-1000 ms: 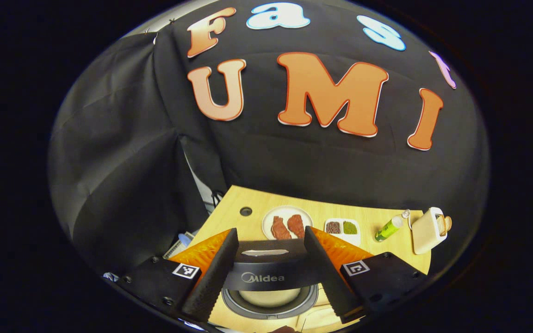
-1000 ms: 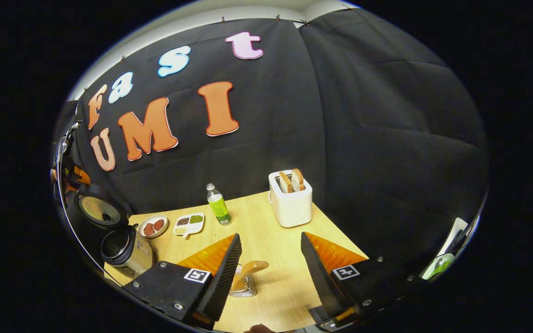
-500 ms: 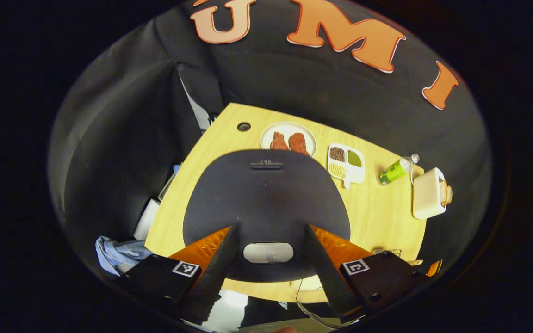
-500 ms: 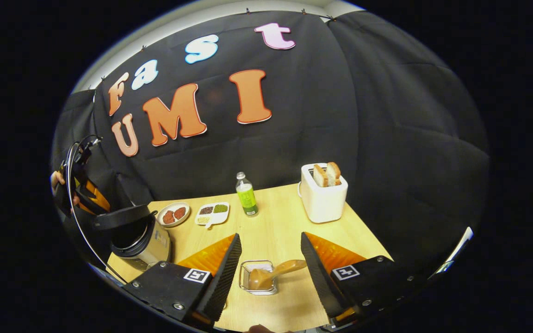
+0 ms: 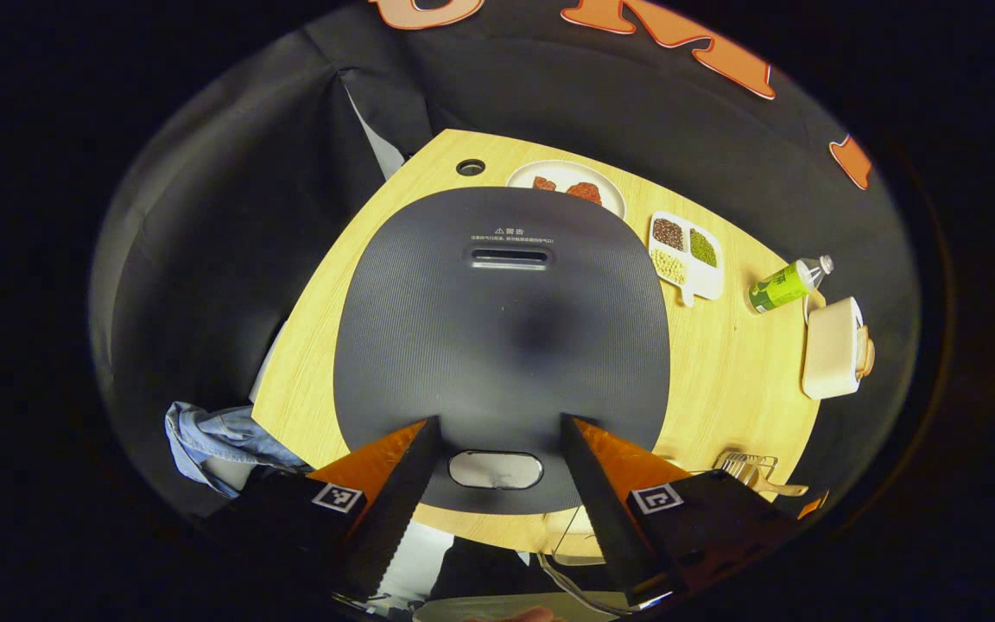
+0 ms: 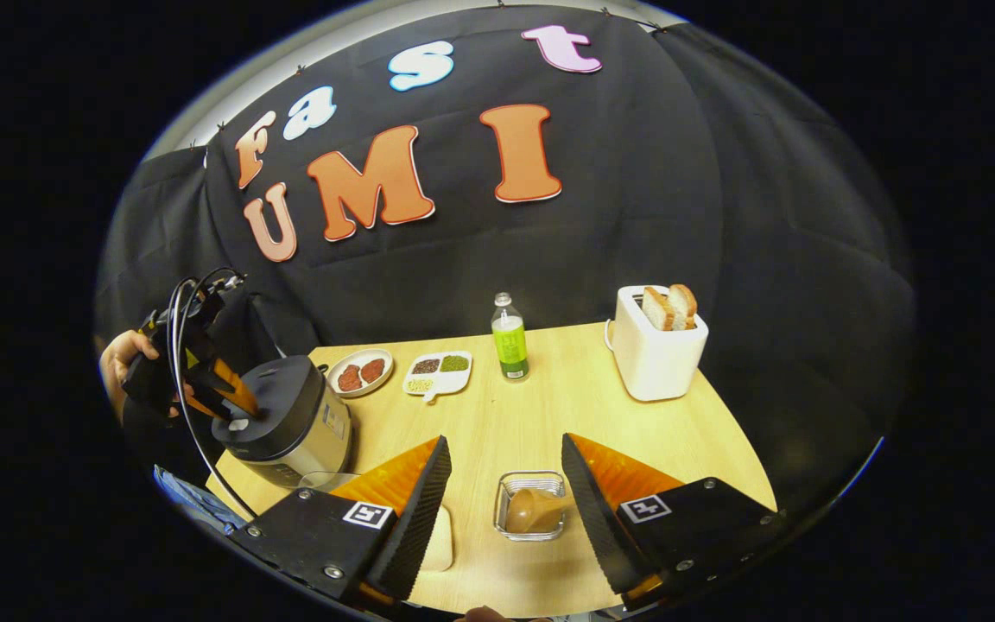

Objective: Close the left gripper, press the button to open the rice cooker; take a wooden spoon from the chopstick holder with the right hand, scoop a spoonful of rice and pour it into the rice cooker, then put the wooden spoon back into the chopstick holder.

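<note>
Left gripper view
Left gripper (image 5: 497, 484): jaws spread apart, gripping nothing, poised over the rice cooker (image 5: 502, 337).
Lid: shut; the button (image 5: 496, 469) lay between the fingers.

Right gripper view
Right gripper (image 6: 504, 501): jaws apart, holding nothing, above the table (image 6: 567, 415).
Wooden spoon (image 6: 535, 511): inside the chopstick holder (image 6: 532, 499), between the fingers.
Rice cooker: far left, the left gripper at its lid.

A: What sits on the table?
B: One rice cooker (image 6: 286, 422), one toaster (image 6: 658, 354) with two bread slices (image 6: 669, 307), one green bottle (image 6: 510, 339).
A: Dishes?
B: One round plate (image 6: 360, 372), one divided tray (image 6: 438, 373).
</note>
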`<state>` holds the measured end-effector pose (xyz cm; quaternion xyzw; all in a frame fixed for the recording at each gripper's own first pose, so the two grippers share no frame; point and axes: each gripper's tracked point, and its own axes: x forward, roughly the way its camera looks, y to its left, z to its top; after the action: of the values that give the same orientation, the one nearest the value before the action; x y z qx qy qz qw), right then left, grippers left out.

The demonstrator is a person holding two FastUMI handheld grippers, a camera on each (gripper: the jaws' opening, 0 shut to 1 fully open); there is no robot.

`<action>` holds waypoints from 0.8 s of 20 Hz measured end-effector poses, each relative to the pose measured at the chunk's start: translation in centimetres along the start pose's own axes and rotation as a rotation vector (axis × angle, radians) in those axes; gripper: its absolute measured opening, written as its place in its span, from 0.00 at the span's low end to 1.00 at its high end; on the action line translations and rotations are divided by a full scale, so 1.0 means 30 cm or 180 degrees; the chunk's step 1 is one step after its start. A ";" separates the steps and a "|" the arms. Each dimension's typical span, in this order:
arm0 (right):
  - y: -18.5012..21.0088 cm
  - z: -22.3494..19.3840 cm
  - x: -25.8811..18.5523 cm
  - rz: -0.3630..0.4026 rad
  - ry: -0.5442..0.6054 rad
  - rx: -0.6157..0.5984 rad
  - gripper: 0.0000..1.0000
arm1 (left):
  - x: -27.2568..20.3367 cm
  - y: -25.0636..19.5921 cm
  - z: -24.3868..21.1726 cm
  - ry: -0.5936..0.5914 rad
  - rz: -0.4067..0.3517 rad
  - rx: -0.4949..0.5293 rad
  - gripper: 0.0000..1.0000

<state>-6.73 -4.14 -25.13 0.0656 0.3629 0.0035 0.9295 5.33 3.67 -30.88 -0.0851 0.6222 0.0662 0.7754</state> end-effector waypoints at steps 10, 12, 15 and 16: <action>0.196 0.093 0.042 0.0288 -0.0151 -0.0316 0.81 | -0.014 -0.002 0.015 -0.1445 -0.0019 0.0131 0.97; 0.238 0.116 0.051 0.0332 -0.0203 -0.0361 0.81 | -0.023 0.005 0.019 -0.1783 -0.0050 0.0171 0.96; 0.309 0.153 0.057 0.0451 -0.0306 -0.0454 0.81 | -0.103 0.020 0.021 -0.2178 -0.0115 0.0191 0.92; 0.331 0.170 0.056 0.0486 -0.0364 -0.0487 0.81 | -0.159 0.031 0.042 -0.2386 -0.0095 0.0211 0.91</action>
<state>-1.63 5.19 -21.32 0.0220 0.3019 0.0981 0.9480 5.31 4.87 -25.99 -0.0389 0.2958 0.0612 0.9525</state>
